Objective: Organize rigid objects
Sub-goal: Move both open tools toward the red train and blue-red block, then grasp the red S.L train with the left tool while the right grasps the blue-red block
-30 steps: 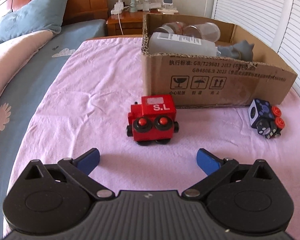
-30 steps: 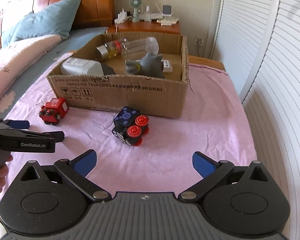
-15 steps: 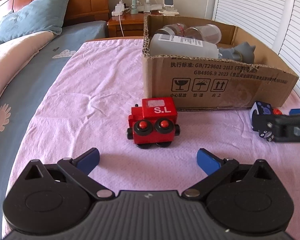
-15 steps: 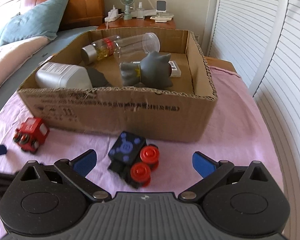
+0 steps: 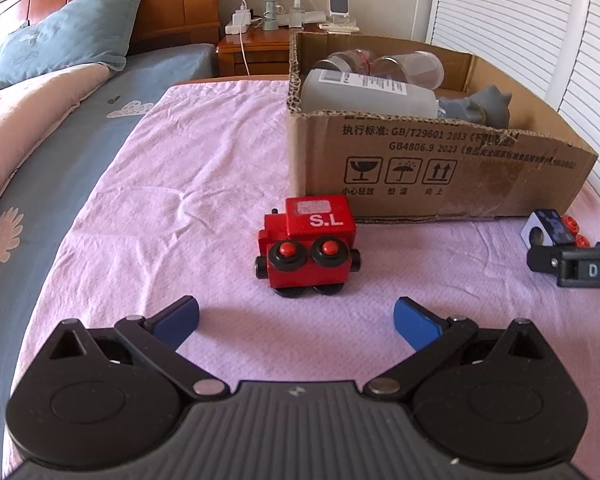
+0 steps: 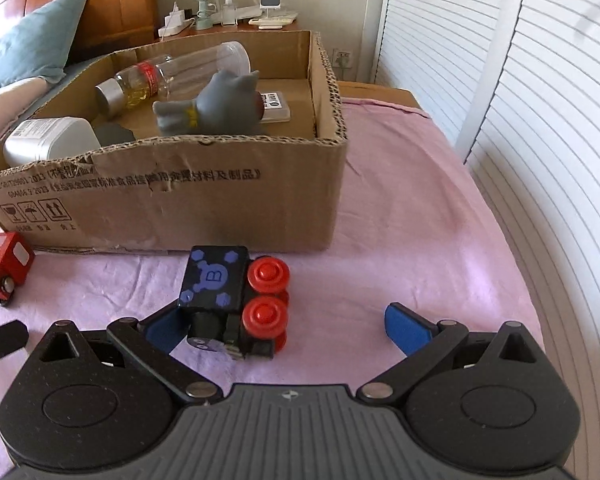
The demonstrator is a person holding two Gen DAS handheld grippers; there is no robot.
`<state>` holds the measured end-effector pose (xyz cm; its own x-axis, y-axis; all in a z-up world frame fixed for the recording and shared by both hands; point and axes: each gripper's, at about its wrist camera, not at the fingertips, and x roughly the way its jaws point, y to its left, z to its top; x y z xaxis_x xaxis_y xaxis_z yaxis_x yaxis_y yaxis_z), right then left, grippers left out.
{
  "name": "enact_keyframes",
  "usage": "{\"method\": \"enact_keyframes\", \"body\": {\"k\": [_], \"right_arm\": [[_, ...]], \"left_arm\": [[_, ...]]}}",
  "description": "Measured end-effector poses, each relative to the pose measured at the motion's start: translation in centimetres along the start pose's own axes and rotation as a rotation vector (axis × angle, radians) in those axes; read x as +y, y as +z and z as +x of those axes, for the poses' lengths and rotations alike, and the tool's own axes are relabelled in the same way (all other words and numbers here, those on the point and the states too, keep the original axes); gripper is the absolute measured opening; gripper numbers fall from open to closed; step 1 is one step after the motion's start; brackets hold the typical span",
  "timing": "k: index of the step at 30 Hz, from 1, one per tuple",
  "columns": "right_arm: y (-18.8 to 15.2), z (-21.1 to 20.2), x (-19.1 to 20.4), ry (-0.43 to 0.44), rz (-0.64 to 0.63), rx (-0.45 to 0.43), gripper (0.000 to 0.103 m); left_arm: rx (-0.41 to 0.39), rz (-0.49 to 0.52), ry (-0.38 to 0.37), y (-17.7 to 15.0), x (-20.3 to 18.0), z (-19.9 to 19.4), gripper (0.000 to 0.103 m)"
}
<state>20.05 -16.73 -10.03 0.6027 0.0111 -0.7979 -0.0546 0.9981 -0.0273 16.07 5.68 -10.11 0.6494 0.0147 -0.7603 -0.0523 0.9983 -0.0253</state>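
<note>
A red toy train (image 5: pixel 308 246) marked "S.L" stands on the pink cloth (image 5: pixel 180 208) just ahead of my open left gripper (image 5: pixel 296 318), apart from both fingers. It also shows in the right wrist view (image 6: pixel 4 270). A black toy train (image 6: pixel 236 300) with red wheels lies between the fingers of my open right gripper (image 6: pixel 284 326), against the left finger and clear of the right one. It shows in the left wrist view (image 5: pixel 552 226) at the far right. A cardboard box (image 6: pixel 172 196) stands behind both toys.
The box holds a white bottle (image 6: pixel 48 144), a clear bottle (image 6: pixel 140 84), a clear cup (image 6: pixel 224 60) and a grey cat toy (image 6: pixel 216 108). A bed with a blue pillow (image 5: pixel 64 60) lies left. A nightstand (image 5: pixel 256 46) stands behind. White shutters (image 6: pixel 540 120) line the right.
My right gripper has moved forward and down around the black train. My left gripper has edged slightly closer to the red train. Both stay open.
</note>
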Motion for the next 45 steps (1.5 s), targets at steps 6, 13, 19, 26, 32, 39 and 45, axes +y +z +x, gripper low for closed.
{"method": "enact_keyframes", "body": {"k": [6, 13, 19, 26, 32, 39, 45], "right_arm": [[-0.5, -0.2, -0.1, 0.005, -0.007, -0.02, 0.103], [-0.6, -0.2, -0.2, 0.013, -0.016, -0.029, 0.103], [-0.7, -0.3, -0.2, 0.02, -0.023, -0.033, 0.103], [-0.7, -0.3, -0.3, 0.02, -0.024, -0.034, 0.103], [-0.8, -0.3, -0.3, 0.027, -0.03, -0.033, 0.103], [-0.8, -0.3, 0.1, 0.06, -0.068, -0.036, 0.103], [-0.4, -0.1, 1.1, 0.092, -0.107, -0.062, 0.096]], "left_arm": [[0.0, -0.013, 0.012, 0.4, -0.3, 0.2, 0.103], [-0.012, -0.015, 0.018, 1.4, -0.5, 1.1, 0.102], [-0.042, -0.028, 0.009, 2.1, -0.4, 1.2, 0.08], [-0.05, -0.024, -0.015, 2.7, -0.3, 1.2, 0.056], [-0.04, 0.031, -0.064, 2.0, -0.4, 0.6, 0.056], [-0.037, 0.169, -0.155, 0.0, -1.8, -1.1, 0.056], [-0.041, 0.157, -0.155, -0.3, -2.2, -1.3, 0.056]]}}
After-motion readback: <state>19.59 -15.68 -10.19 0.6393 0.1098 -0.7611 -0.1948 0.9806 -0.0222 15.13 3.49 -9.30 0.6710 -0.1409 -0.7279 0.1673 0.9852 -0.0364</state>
